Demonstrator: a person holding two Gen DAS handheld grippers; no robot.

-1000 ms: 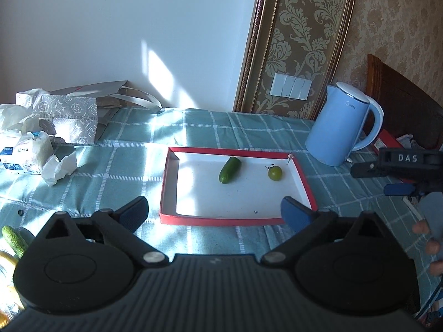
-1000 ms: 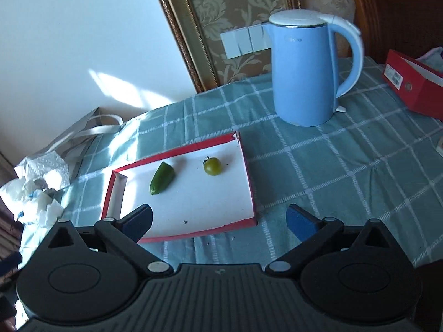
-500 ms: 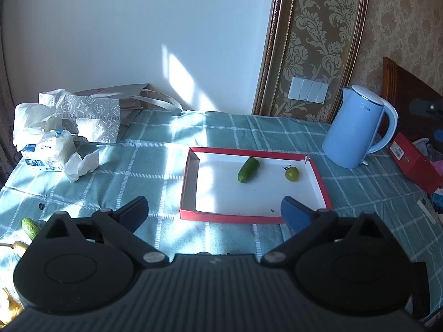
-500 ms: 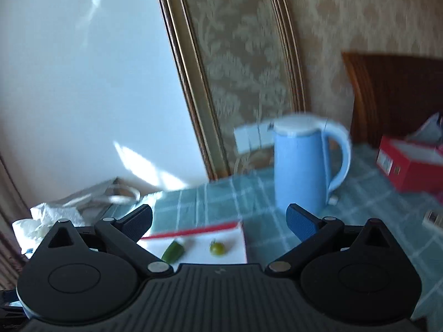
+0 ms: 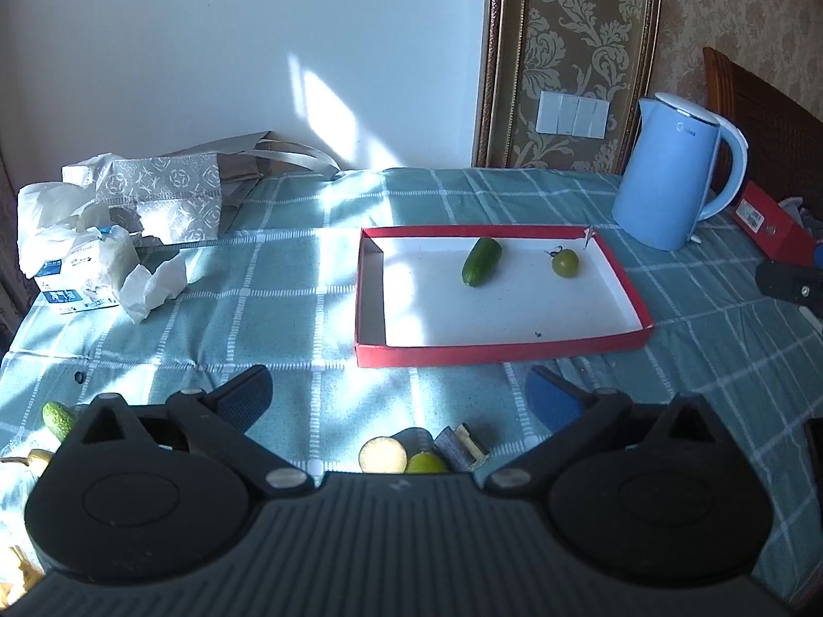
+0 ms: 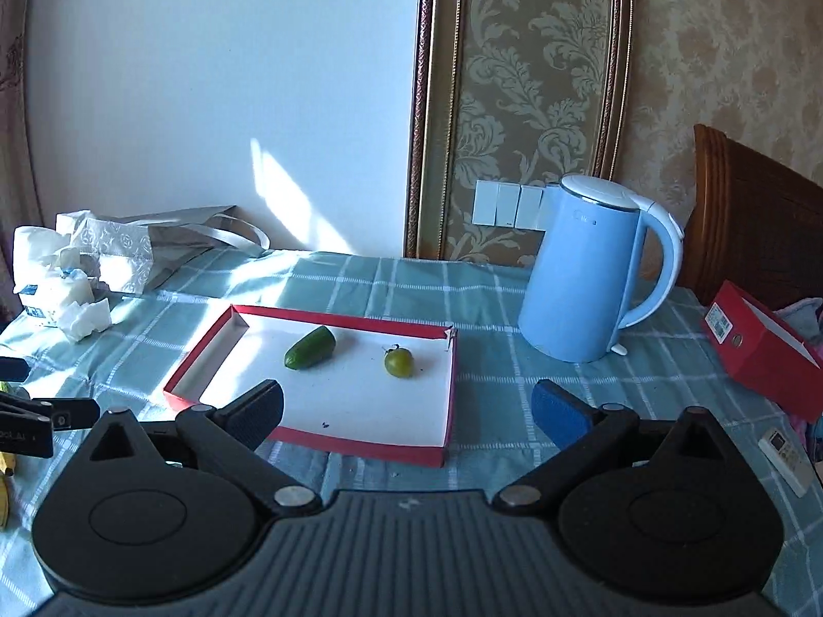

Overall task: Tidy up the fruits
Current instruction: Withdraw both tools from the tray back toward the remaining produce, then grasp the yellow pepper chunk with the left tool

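Observation:
A red-rimmed white tray (image 5: 498, 348) (image 6: 319, 439) lies on the checked tablecloth. In it lie a green cucumber (image 5: 481, 261) (image 6: 310, 347) and a small green tomato (image 5: 565, 261) (image 6: 398, 361). My left gripper (image 5: 398, 393) is open and empty, in front of the tray's near edge. Just under it lie a cut pale slice (image 5: 383, 455), a lime-green fruit (image 5: 426, 463) and a dark cut piece (image 5: 459, 446). Another cucumber (image 5: 59, 419) lies at the near left. My right gripper (image 6: 406, 403) is open and empty over the tray's near rim.
A blue kettle (image 5: 671, 172) (image 6: 591, 272) stands right of the tray. A red box (image 6: 756, 347) lies at the far right. A tissue pack (image 5: 85, 270) and a grey bag (image 5: 164, 190) lie at the back left. A yellow fruit (image 6: 4, 488) lies at the left edge.
Both grippers have pulled back and risen. The left view now takes in cut fruit pieces near the table's front. The right view swung up toward the wall, then back down to the tray.

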